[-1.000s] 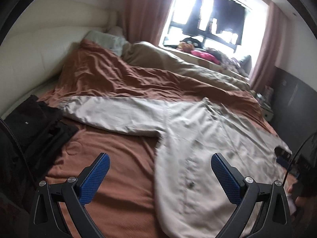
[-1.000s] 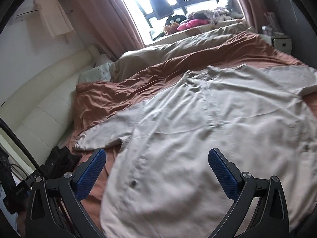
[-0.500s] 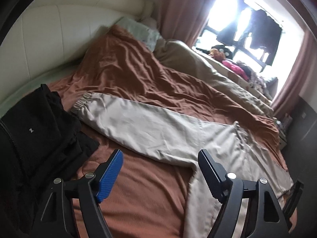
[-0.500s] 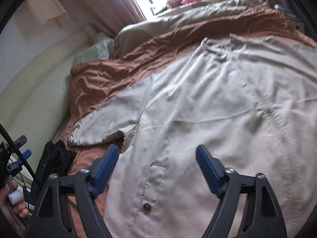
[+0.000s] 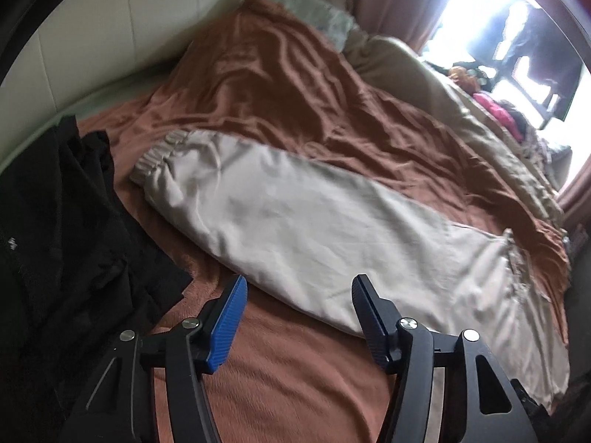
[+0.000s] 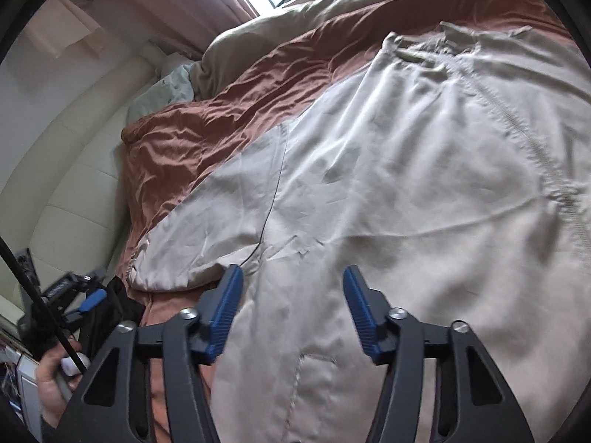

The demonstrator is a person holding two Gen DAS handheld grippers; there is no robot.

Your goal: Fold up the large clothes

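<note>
A large beige jacket (image 6: pixel 406 184) lies spread flat on a bed with a rust-brown cover (image 5: pixel 280 74). Its long sleeve (image 5: pixel 280 221) stretches left and ends in an elastic cuff (image 5: pixel 159 155). My left gripper (image 5: pixel 299 295) is open and empty, low over the sleeve's near edge. My right gripper (image 6: pixel 293 284) is open and empty, just above the jacket body near the armpit, beside the zipper line (image 6: pixel 546 162). The left gripper also shows in the right wrist view (image 6: pixel 77 302), held in a hand.
A pile of black clothes (image 5: pixel 55 243) lies at the bed's left edge. A beige quilt (image 5: pixel 443 85) is bunched along the far side below the window. A cream padded headboard (image 6: pixel 74 170) runs along the left. A pale pillow (image 5: pixel 314 11) lies at the head.
Both grippers have moved forward and down toward the jacket and their jaws have narrowed. The left view has swung left onto the sleeve; the right has closed in on the jacket body.
</note>
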